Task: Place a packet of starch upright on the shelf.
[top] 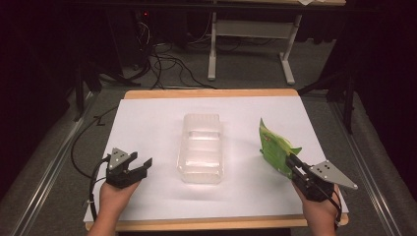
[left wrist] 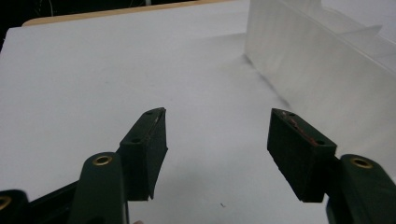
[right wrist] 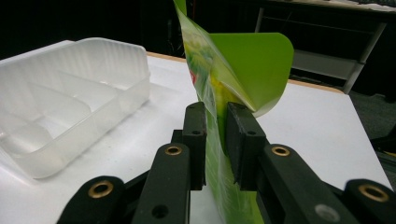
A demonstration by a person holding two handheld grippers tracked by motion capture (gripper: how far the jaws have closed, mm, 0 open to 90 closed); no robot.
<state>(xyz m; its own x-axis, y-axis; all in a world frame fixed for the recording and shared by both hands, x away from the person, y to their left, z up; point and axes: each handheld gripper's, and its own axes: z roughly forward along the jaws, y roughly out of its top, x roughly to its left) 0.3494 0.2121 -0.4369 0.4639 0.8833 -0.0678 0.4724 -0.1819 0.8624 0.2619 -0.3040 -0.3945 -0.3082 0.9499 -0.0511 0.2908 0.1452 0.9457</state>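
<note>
Green packet (right wrist: pixel 219 93) seemingly pinched in right tongs (right wrist: pixel 215 140); clear compartmented tray (top: pixel 201 147) empty; left tongs (left wrist: pixel 217 149) spread.

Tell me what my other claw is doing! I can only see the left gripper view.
Observer: Your right claw has a green packet between its pads. The packet is standing upright.
Operator: Is there anything inside the see-through box next to me?
Observer: No. The clear tray is split into compartments, and they all look empty.
Operator: Is the packet touching it?
Observer: No. In the high view the green packet is off to the tray's right, with bare white paper between them.
</note>
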